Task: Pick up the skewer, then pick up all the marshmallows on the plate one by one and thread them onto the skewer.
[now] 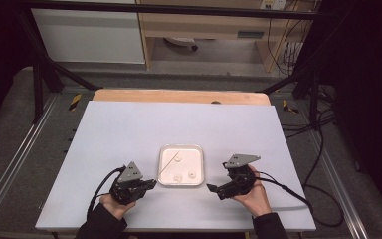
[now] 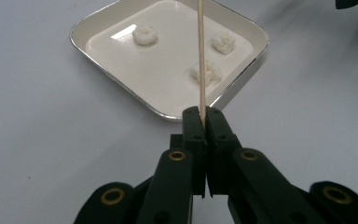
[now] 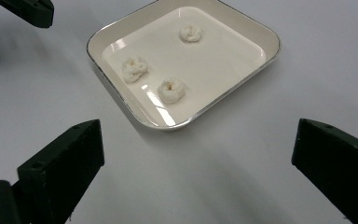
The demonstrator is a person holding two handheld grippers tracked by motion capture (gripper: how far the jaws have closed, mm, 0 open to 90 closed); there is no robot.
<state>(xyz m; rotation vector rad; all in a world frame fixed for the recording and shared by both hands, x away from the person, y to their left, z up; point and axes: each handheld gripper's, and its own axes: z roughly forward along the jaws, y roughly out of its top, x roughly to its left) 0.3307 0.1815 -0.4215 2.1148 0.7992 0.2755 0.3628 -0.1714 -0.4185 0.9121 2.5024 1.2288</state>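
Note:
A white square tray [image 1: 180, 146] sits at the table's middle front and holds three small white lumps [image 1: 178, 158]. My left gripper [image 1: 152, 183], just left of the tray, is shut on a thin wooden skewer [image 2: 201, 56] that slants up over the tray [image 2: 98, 53] past one lump [image 2: 208, 73]. Right of the tray, my right gripper [image 1: 217, 178] stands wide open with nothing between its jaws. In the right gripper view [image 3: 198, 142] the tray [image 3: 270, 52] lies just ahead, with the lumps [image 3: 171, 90] inside it.
The tray rests on a white table sheet [image 1: 129, 129] with bare room to the left, right and behind. A wooden table edge [image 1: 179, 95] runs along the back. Cables [image 1: 283, 189] trail from the right gripper across the table's right side.

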